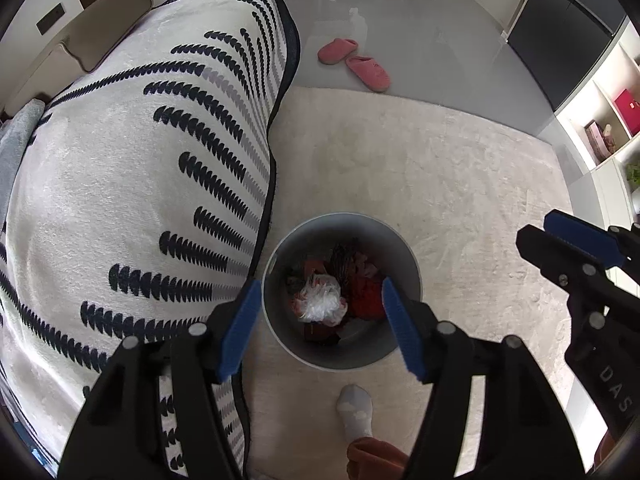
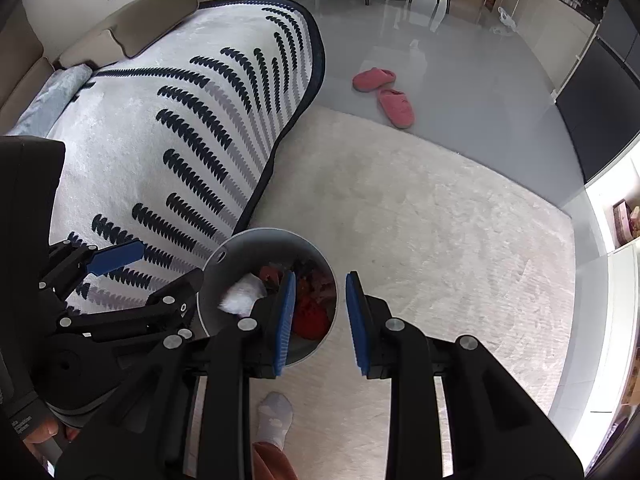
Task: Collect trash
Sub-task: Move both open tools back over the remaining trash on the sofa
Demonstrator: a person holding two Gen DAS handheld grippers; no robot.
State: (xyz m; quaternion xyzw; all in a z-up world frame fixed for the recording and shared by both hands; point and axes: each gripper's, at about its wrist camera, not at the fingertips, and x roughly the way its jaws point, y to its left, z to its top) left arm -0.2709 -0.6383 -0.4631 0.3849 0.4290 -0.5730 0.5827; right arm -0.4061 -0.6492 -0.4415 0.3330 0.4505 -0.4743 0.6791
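Note:
A round grey bin (image 1: 340, 217) stands on the rug beside the sofa, holding red scraps (image 1: 366, 296) and dark bits of trash. A crumpled clear plastic wrapper (image 1: 322, 298) lies on top of them, free of the pads. My left gripper (image 1: 319, 290) hovers above the bin mouth, open wide with nothing between its blue pads. In the right wrist view the bin (image 2: 256, 244) sits below and left of my right gripper (image 2: 321, 280), whose pads stand a little apart and empty. The wrapper (image 2: 244, 294) shows white there, beside my left gripper (image 2: 160, 270).
A sofa under a white blanket with dark leaf rows (image 1: 120, 160) rises left of the bin. Beige rug (image 1: 460, 184) spreads right. Two pink slippers (image 1: 356, 64) lie on the grey floor beyond. A person's socked foot (image 1: 354, 408) stands near the bin. Shelves (image 1: 612, 120) line the right.

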